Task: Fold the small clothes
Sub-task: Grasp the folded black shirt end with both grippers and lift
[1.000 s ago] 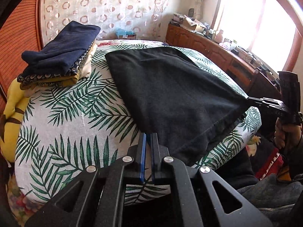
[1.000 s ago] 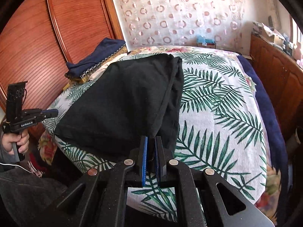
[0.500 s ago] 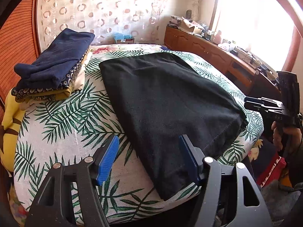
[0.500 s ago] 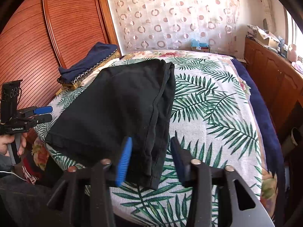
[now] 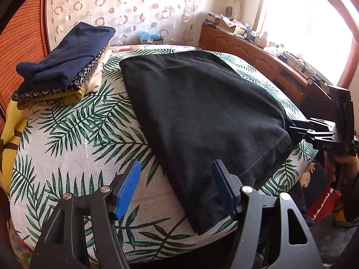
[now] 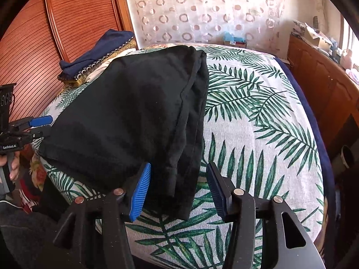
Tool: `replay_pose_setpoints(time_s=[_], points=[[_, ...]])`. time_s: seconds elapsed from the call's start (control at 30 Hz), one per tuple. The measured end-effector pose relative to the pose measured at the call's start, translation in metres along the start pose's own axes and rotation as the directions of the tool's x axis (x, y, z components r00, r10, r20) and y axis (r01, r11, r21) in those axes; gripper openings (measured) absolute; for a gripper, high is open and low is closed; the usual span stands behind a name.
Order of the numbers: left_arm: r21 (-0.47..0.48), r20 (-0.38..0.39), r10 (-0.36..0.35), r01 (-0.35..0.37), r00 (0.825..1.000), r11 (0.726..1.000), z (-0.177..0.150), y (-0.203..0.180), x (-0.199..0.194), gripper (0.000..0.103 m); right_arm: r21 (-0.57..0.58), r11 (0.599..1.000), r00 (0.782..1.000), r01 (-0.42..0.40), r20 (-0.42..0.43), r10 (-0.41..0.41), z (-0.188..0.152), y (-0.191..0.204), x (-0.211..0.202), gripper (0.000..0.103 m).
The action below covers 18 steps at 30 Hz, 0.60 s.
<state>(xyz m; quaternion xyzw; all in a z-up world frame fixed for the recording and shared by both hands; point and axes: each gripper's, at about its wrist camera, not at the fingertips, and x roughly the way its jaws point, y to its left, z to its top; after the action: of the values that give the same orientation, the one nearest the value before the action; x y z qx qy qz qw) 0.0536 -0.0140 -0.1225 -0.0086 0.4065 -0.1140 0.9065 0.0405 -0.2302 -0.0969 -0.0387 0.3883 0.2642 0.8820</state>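
A black garment [image 5: 202, 112] lies folded lengthwise on the leaf-print bed [image 5: 78, 145]. My left gripper [image 5: 176, 165] stands open over the garment's near left corner; its blue pads straddle the cloth without pressing it. In the right wrist view the garment [image 6: 134, 112] shows its doubled edge on the right. My right gripper [image 6: 178, 165] is open too, and the near right corner lies between its pads, loose. Each gripper also shows in the other's view: the right gripper [image 5: 294, 126] at the far right, the left gripper [image 6: 44, 126] at the far left, each in a hand.
A stack of folded clothes [image 5: 65, 67], dark blue on top, sits at the bed's far left by the wooden headboard [image 6: 67, 33]. A yellow cloth [image 5: 11, 130] hangs off the left edge. A cluttered wooden dresser [image 5: 258, 53] runs along the right under the window.
Both grippers were shut on the garment's near corners a second ago; both have opened and let the cloth drop flat. The right gripper sank slightly.
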Motion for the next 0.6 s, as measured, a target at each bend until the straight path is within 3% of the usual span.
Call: replay_pose_setpoints(time_s=[0.17,0.5,0.57,0.6], points=[[-0.011,-0.012,-0.005,0.005,1.0,1.0,-0.004,0.0,0.003,0.067,-0.021,1.0,1.0,-0.001,-0.001,0.001,0.001,0.004,0.002,0.052],[-0.015,-0.023,-0.058,0.058,0.998,0.998,-0.015,-0.006,0.007,0.066,-0.043,0.996,0.997,-0.078,-0.018,0.077,0.004,0.007,0.008,0.014],[-0.015,-0.023,-0.089,0.088,0.996,0.996,-0.016,-0.008,0.006,0.06,-0.042,0.995,0.996,-0.085,-0.019,0.084,0.005,0.008,0.009,0.01],[-0.014,-0.024,-0.103,0.103,0.994,0.995,-0.016,-0.008,0.005,0.052,-0.049,0.995,0.996,-0.087,-0.018,0.086,0.005,0.009,0.01,0.009]])
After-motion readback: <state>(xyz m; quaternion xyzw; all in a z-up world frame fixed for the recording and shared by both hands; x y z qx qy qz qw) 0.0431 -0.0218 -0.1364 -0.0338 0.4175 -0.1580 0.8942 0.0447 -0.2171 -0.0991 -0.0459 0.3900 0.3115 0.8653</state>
